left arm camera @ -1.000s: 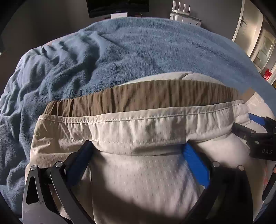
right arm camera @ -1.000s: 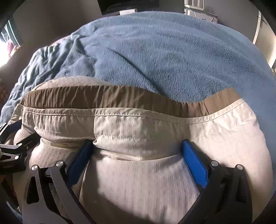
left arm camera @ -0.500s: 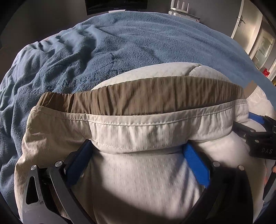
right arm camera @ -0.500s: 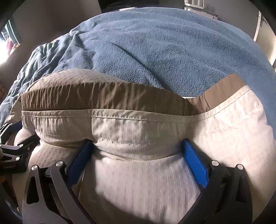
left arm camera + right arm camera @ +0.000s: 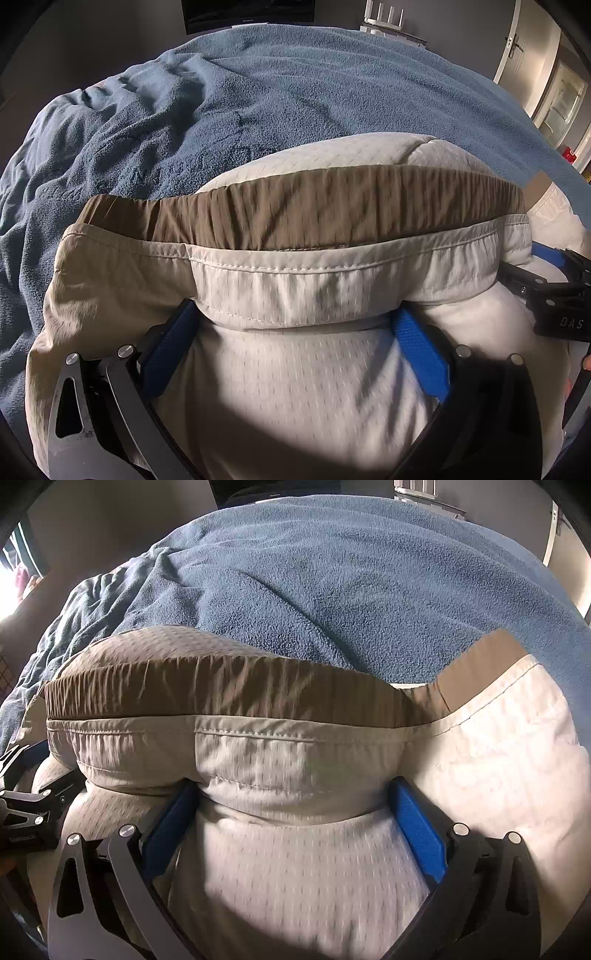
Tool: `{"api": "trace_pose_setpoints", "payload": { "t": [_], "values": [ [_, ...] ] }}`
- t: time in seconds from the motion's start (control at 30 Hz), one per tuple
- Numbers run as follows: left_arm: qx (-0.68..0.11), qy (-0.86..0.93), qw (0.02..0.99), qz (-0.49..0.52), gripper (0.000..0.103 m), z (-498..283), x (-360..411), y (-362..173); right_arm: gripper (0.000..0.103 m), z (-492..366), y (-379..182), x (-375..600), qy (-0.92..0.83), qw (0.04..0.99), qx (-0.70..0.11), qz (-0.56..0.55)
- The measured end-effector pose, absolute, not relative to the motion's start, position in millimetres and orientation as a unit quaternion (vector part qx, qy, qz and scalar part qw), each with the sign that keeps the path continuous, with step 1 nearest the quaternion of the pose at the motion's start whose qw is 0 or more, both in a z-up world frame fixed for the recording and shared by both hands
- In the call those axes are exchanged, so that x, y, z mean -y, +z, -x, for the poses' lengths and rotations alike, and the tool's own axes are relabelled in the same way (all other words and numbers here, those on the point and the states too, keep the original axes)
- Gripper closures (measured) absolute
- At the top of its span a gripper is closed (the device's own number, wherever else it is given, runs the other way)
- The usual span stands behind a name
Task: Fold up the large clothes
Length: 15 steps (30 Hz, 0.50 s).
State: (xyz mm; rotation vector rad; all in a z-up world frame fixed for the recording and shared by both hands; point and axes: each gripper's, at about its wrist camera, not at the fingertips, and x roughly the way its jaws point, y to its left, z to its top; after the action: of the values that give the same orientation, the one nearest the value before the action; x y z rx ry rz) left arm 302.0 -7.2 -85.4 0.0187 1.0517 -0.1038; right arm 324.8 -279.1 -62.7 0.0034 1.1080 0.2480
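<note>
The waistband edge is being carried further forward over the bed than half a second ago: in both wrist views more pale cloth is now seen bulging beyond the brown band, and less blue blanket shows between it and the far wall. By that sign the fold is judged to be under way, with the gripped edge being brought over the rest of the garment and not yet laid down.

The garment [image 5: 295, 387], apparently a pair of trousers or shorts, is held up off the blanket [image 5: 258, 103] at its waistband [image 5: 314, 214]. The left tongs [image 5: 295, 332] are seen clamped on the hem below the band, the blue pads [image 5: 421, 354] spread wide with cloth bunched between them. The right tongs [image 5: 295, 805] are clamped on the same edge further along, and are also glimpsed at the right margin of the left view.

The cloth is thin, cream, woven with small dashes, stitched along the hem; the band's inner face is brown and gathered into fine elastic puckers. It is puffed and rounded, not flat. The blanket is thick blue fleece, rumpled at the left.
</note>
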Motion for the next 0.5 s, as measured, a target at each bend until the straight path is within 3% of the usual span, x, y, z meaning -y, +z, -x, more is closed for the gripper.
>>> {"api": "trace_pose_setpoints", "payload": {
  "t": [0.23,0.37,0.5],
  "values": [
    [-0.435,-0.047,0.899,-0.002,0.006,-278,2,-64,0.006,-303,-45,282,0.109,0.87,-0.48,0.0],
    [-0.377,-0.027,0.925,0.023,0.006,-253,-23,-31,0.006,-282,-13,327,0.1,0.89,-0.441,-0.063],
    [-0.424,0.017,0.904,0.061,0.006,-267,-65,-37,0.008,-288,-13,373,0.048,0.877,-0.474,-0.057]
  ]
}}
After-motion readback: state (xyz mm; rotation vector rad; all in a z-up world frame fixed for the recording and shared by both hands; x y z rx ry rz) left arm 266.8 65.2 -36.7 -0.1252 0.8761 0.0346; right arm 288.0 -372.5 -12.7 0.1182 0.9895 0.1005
